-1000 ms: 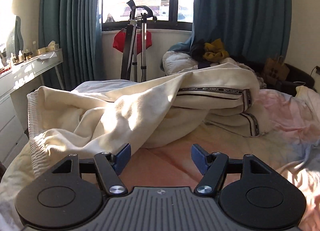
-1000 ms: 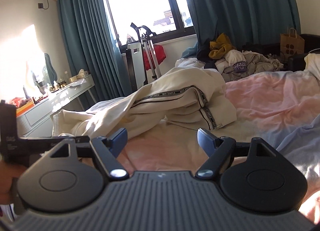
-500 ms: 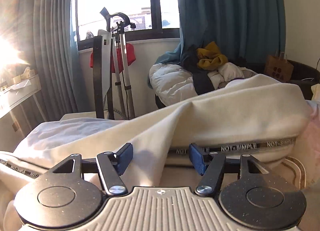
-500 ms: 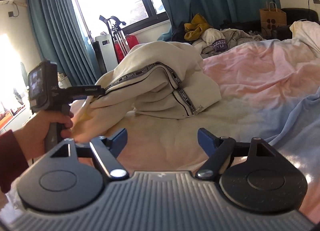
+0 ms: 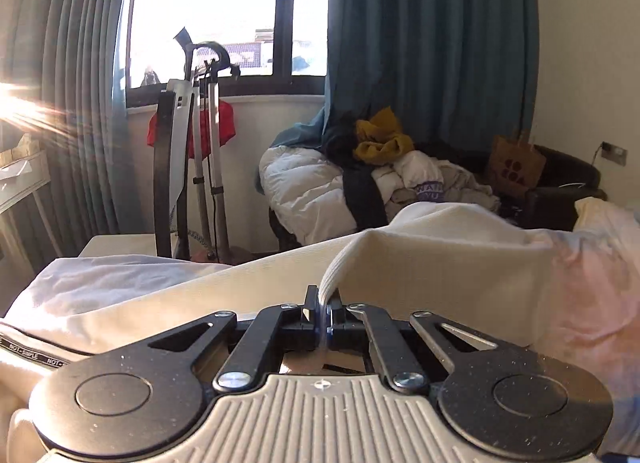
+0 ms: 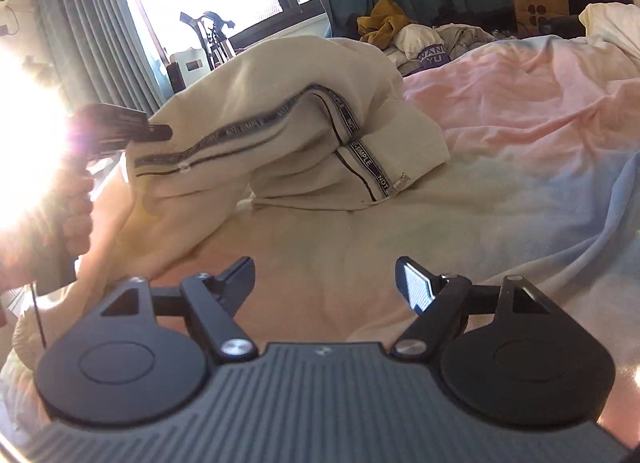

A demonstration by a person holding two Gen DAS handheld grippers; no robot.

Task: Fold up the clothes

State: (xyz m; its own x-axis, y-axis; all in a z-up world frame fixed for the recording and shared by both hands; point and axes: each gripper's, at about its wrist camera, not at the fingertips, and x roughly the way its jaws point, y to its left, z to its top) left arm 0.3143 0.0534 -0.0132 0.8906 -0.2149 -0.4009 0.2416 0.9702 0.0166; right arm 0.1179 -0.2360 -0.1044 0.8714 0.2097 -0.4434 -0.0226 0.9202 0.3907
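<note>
- Left hand-held gripper (image 5: 325, 313) pinches the garment (image 6: 288, 123) edge; keep it taut.
- Right hand-held gripper (image 6: 325, 281), spread over the bed (image 6: 500, 135), should grab the opposite edge.

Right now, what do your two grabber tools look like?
Left gripper: black linkage arms, silver screws, round black discs, a ribbed light-grey body. Right gripper: the same shape with a ribbed dark-grey body and blue fingertips. No cables or sleeves are visible.

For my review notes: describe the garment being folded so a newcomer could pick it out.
On the pink bedspread, nearest the window, lies a crumpled cream garment. Unlike the clothes pile behind, it has dark lettered tape stripes, and the left claw pinches its ribbed edge.
</note>
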